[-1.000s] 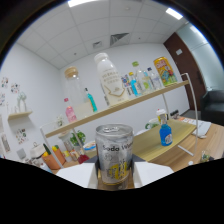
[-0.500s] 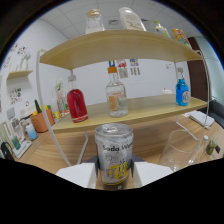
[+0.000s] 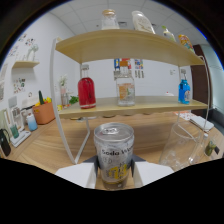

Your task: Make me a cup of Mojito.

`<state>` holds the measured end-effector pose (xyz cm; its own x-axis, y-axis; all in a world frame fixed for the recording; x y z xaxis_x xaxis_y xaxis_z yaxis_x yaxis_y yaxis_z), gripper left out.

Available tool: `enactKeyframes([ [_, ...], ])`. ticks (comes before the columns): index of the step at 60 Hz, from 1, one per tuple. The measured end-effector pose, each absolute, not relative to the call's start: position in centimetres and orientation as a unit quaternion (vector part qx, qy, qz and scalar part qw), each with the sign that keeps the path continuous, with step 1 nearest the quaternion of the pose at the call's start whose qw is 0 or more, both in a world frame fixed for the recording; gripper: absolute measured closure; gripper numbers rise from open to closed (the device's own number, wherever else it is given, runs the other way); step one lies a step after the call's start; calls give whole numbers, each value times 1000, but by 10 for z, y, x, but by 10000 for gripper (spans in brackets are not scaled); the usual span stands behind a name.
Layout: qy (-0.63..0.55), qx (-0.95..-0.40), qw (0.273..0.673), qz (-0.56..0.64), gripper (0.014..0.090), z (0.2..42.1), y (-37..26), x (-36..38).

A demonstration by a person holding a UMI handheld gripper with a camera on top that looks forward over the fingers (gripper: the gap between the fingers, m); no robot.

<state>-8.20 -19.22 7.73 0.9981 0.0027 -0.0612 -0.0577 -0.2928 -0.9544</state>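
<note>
A silver soda water can (image 3: 114,152) stands upright between my gripper's (image 3: 114,175) white fingers (image 3: 77,175), which press on both its sides and hold it above the wooden table (image 3: 55,145). Just right of the can and a little beyond the fingers stands a clear empty glass (image 3: 181,145). Beyond the can is a two-level wooden shelf (image 3: 150,106). On its lower board are a red-liquid bottle (image 3: 86,89), a clear bottle with an orange label (image 3: 125,90) and a blue bottle (image 3: 184,91).
The shelf's white wire leg (image 3: 62,125) runs down just left of the can. More bottles (image 3: 110,19) stand on the top board. An orange pot (image 3: 43,112) and small items sit on the table to the left, under a wall shelf (image 3: 22,64).
The view has levelled and moved closer to the shelf. The can stays held between the fingers. The clear glass now shows closer on the right.
</note>
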Motion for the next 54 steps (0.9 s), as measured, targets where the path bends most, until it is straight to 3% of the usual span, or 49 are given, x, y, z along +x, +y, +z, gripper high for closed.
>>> enactKeyframes([
  [13, 1, -810, 586, 9, 498, 75, -201, -85],
  [16, -1, -814, 580, 9, 430, 77, -205, -85],
  [22, -8, -819, 573, 15, 179, 92, -217, -92],
  [40, -22, -832, 553, 21, 187, 148, -279, -92],
  [54, -24, -856, 517, 9, 190, 157, -327, -51],
])
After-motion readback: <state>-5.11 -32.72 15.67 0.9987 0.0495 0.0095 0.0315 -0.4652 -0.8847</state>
